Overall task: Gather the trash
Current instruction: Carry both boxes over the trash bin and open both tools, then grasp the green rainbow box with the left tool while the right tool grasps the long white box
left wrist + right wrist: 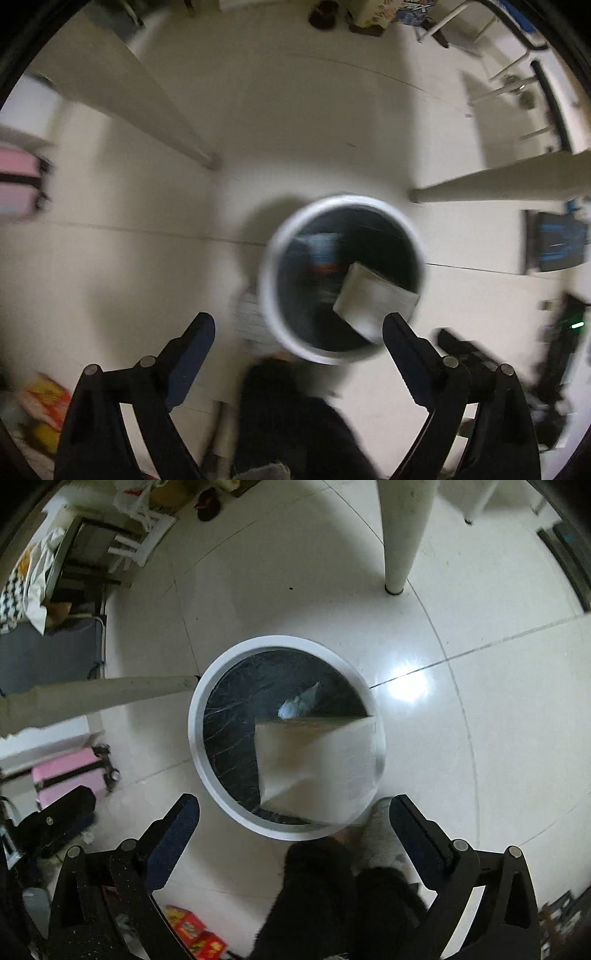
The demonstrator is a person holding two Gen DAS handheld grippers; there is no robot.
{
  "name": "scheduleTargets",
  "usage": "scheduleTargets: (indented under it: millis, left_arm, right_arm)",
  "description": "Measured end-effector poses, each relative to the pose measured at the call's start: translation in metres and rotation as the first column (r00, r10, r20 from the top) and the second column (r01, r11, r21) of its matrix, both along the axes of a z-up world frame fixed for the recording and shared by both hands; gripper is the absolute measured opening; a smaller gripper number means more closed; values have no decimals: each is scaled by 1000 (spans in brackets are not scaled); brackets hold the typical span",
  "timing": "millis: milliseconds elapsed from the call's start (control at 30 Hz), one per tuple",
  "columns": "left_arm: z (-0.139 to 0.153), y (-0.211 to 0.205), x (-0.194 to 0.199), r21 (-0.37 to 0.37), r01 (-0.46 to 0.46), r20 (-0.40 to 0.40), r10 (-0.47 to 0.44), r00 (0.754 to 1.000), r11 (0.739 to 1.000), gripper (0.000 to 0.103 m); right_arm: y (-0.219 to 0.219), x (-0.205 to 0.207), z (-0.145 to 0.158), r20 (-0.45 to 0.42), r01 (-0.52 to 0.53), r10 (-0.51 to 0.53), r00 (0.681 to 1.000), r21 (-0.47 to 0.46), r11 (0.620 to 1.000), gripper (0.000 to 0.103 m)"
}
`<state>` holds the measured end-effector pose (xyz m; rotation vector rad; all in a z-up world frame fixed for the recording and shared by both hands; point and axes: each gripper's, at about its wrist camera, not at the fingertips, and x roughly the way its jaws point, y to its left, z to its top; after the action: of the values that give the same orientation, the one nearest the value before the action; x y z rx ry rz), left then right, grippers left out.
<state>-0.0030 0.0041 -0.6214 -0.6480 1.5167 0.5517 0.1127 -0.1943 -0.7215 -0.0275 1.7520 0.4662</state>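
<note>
- Floor (pixel 480 738): pale tile; white table legs (pixel 397 535) stand well clear of the bin.
- Bin (pixel 207 686): round, white rim, black liner, straight below and ahead of both claws.
- Box (pixel 317 760): pale, flat, tilted across the bin mouth, corner over the rim on right-claw side; looks mid-drop, blurred.
- Right claw (pixel 293 810): spread wide, empty, nearer the box.
- Left claw (pixel 299 328): released, nothing betw. pads.
- Person's dark leg (pixel 317 893) near the bin, betw. the claws.

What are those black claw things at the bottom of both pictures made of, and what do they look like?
Each is a hand-held two-finger tool. The left gripper and right gripper have black, angular linkage arms joined by round silver pins, ending in tapered fingers faced with dark blue pads. No cables show. Between them, dark clothing is visible.
</note>
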Motion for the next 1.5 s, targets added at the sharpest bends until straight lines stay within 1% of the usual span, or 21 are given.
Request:
scheduleTargets:
  millis: [67, 100, 133, 233, 367, 400, 433, 500, 533, 633, 667, 700, 833, 867, 1033, 1067, 1133, 1200, 1300, 1400, 1500]
  left_arm:
    - [7, -3, -2, 54, 21, -32, -20, 999, 998, 93]
    - [14, -6, -4, 77, 30, -46, -27, 999, 997, 93]
    - [16, -6, -6, 86, 36, -51, -32, 998, 996, 93]
    - [36, -16, -7, 102, 63, -68, -56, 996, 993, 93]
    - [67, -26, -9, 94, 87, -70, -81, 994, 992, 93]
    - [78, -29, -10, 94, 94, -71, -87, 994, 991, 93]
    - [81, -26, -17, 93, 98, -70, -92, 993, 991, 93]
    - [102, -28, -20, 90, 108, -63, -102, 993, 990, 93]
    - [103, -24, -23, 88, 110, -59, -105, 993, 990, 93]
    - [136, -23, -28, 83, 116, -46, -112, 993, 990, 93]
    - [142, -21, -29, 79, 117, -40, -114, 993, 990, 93]
    - [156, -21, -32, 76, 122, -37, -119, 992, 990, 93]
    - [198, -18, -35, 75, 133, -21, -132, 991, 988, 93]
    - [208, -16, -36, 75, 136, -14, -135, 991, 988, 93]
    - [263, 0, -34, 93, 132, 34, -136, 990, 987, 93]
    - [276, 4, -30, 106, 132, 52, -138, 989, 986, 93]
    - [292, 12, -21, 140, 127, 75, -138, 988, 982, 93]
    - [308, 21, -6, 177, 114, 102, -133, 986, 978, 93]
    - [324, 43, 22, 221, 73, 137, -105, 985, 972, 93]
    - [333, 71, 58, 251, 19, 145, -57, 988, 968, 93]
    - [341, 97, 87, 238, -49, 149, 13, 989, 970, 93]
  right_arm:
    - [7, 4, 9, 30, -30, 31, 999, -31, 999, 103]
    - [9, 4, 16, 47, -51, 54, 997, -65, 997, 103]
    - [9, 2, 21, 60, -63, 69, 996, -90, 994, 103]
    - [13, -2, 43, 98, -103, 120, 988, -165, 981, 103]
    - [10, -9, 78, 108, -129, 154, 982, -205, 970, 103]
    - [10, -10, 89, 106, -134, 159, 982, -209, 969, 103]
    - [9, -11, 98, 105, -138, 163, 981, -210, 968, 103]
    - [10, -14, 120, 105, -149, 174, 979, -210, 966, 103]
    - [10, -15, 133, 107, -153, 178, 978, -208, 966, 103]
    - [8, -17, 171, 117, -162, 188, 975, -202, 966, 103]
    - [8, -20, 181, 118, -162, 188, 975, -198, 967, 103]
    - [8, -21, 195, 118, -164, 189, 975, -192, 968, 103]
    - [10, -26, 250, 115, -168, 189, 975, -173, 970, 103]
    - [12, -27, 268, 113, -170, 191, 975, -169, 971, 103]
    - [20, -28, 337, 117, -147, 163, 980, -135, 980, 103]
    - [23, -24, 356, 125, -134, 149, 981, -119, 984, 103]
    - [27, -15, 383, 137, -109, 119, 983, -84, 991, 103]
    - [36, 0, 416, 158, -84, 88, 984, -37, 996, 103]
    - [51, 33, 454, 199, -57, 53, 979, 17, 998, 103]
    - [66, 75, 484, 249, -50, 41, 968, 31, 998, 103]
    - [85, 121, 502, 308, -72, 68, 949, 2, 997, 103]
